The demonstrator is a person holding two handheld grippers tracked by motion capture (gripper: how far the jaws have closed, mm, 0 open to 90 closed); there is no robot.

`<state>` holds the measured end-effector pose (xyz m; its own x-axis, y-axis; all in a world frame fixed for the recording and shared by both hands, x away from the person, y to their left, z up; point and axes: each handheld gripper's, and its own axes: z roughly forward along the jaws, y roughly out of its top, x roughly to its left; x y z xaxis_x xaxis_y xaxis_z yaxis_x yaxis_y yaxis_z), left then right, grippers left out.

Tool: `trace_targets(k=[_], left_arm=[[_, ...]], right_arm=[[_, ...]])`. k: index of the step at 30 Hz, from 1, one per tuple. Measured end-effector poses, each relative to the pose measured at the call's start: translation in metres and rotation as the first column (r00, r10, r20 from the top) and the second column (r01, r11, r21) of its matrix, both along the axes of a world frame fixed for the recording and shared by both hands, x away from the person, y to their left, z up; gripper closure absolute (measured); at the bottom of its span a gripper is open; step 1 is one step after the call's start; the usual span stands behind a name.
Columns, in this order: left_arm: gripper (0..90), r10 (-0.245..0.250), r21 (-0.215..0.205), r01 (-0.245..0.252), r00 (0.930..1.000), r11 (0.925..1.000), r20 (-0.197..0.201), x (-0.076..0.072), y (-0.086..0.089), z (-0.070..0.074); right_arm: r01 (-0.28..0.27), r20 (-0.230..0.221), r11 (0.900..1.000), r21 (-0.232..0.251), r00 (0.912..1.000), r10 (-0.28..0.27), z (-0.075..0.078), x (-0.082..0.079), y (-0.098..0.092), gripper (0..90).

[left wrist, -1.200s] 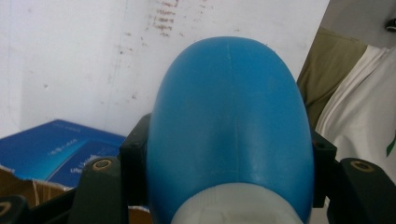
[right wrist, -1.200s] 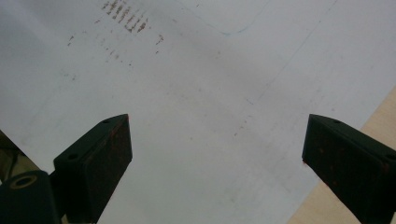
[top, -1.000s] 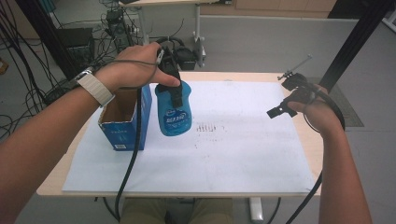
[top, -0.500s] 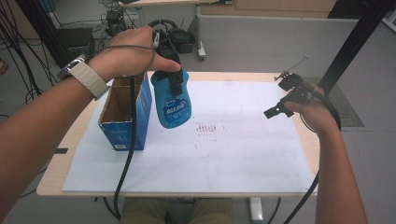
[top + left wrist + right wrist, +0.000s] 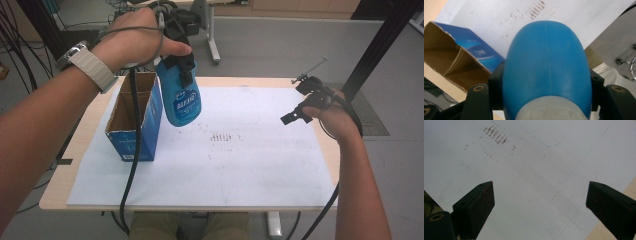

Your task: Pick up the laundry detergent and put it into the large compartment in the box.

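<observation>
Compared with a second ago, lifted higher: the blue plastic bottle with a white label [image 5: 181,100], now hanging clear above the white paper-covered surface [image 5: 250,165], at upper left of the high view, just beside the open blue cardboard box [image 5: 134,122]. Left gripper [image 5: 179,62] jaws clamped on the bottle's shoulders. Right gripper [image 5: 300,102], at the right edge, unmoved, jaws wide apart, holding nothing.

The rounded plastic bottle [image 5: 182,102] is bright blue with a white-lettered label; the open cardboard box [image 5: 134,120] left of it is blue outside, brown inside.
</observation>
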<state>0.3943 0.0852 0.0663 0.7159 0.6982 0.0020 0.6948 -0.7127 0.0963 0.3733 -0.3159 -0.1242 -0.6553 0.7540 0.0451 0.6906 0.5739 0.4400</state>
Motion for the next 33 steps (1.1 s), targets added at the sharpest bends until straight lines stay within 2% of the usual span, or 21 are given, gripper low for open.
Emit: trace_targets(k=[5, 8, 13, 14, 19, 22, 25, 27, 29, 30, 31, 33], left_arm=[[38.1, 0.062, 0.005, -0.062, 0.9981, 0.9981, 0.001, 0.002, 0.004, 0.008], [38.1, 0.106, 0.003, -0.106, 0.9944, 0.9944, 0.005, 0.003, 0.01, 0.013], [38.1, 0.172, -0.011, -0.172, 0.985, 0.985, -0.001, 0.005, 0.023, 0.02], [38.1, 0.192, -0.016, -0.192, 0.9814, 0.9813, -0.002, 0.006, 0.027, 0.022], [38.1, 0.237, -0.022, -0.238, 0.9714, 0.9711, -0.006, 0.008, 0.039, 0.03], [38.1, 0.276, -0.037, -0.277, 0.961, 0.9603, -0.015, 0.01, 0.05, 0.034], [38.1, 0.318, -0.05, -0.319, 0.9476, 0.9463, -0.023, 0.011, 0.062, 0.038], [38.1, 0.346, -0.043, -0.347, 0.9378, 0.9369, -0.023, 0.011, 0.068, 0.04], [38.0, 0.364, -0.027, -0.365, 0.9311, 0.9308, -0.019, 0.011, 0.069, 0.042], [38.0, 0.367, -0.021, -0.368, 0.93, 0.9298, -0.017, 0.011, 0.07, 0.042], [38.0, 0.382, -0.021, -0.382, 0.9241, 0.9239, -0.019, 0.012, 0.073, 0.043], [38.0, 0.394, -0.023, -0.394, 0.9189, 0.9187, -0.024, 0.012, 0.077, 0.044]], right_arm=[[0.004, 0.0, 1.0, 0.004, 1.0, -0.004, 0.001, -0.001, -0.002, 8.3], [0.005, 0.001, 1.0, 0.008, 1.0, -0.005, 0.0, -0.002, -0.005, 8.3], [0.01, 0.002, 1.0, 0.015, 1.0, -0.01, -0.001, -0.004, -0.01, 8.2], [0.011, 0.001, 1.0, 0.015, 0.9999, -0.011, -0.001, -0.004, -0.01, 8.3], [0.017, 0.004, 1.0, 0.019, 0.9998, -0.018, 0.0, -0.006, -0.013, 8.2], [0.015, 0.005, 1.0, 0.017, 0.9999, -0.015, 0.002, -0.007, -0.012, 8.2], [0.014, 0.007, 1.0, 0.016, 0.9999, -0.014, 0.003, -0.008, -0.012, 8.2], [0.01, 0.01, 1.0, 0.015, 0.9999, -0.01, 0.004, -0.009, -0.011, 8.2], [0.01, 0.009, 1.0, 0.013, 0.9999, -0.01, 0.004, -0.009, -0.011, 8.2], [0.011, 0.009, 1.0, 0.014, 0.9999, -0.011, 0.004, -0.009, -0.011, 8.3], [0.008, 0.011, 1.0, 0.014, 0.9999, -0.008, 0.004, -0.009, -0.011, 8.2], [0.005, 0.013, 1.0, 0.014, 0.9999, -0.006, 0.005, -0.01, -0.011, 8.3]])
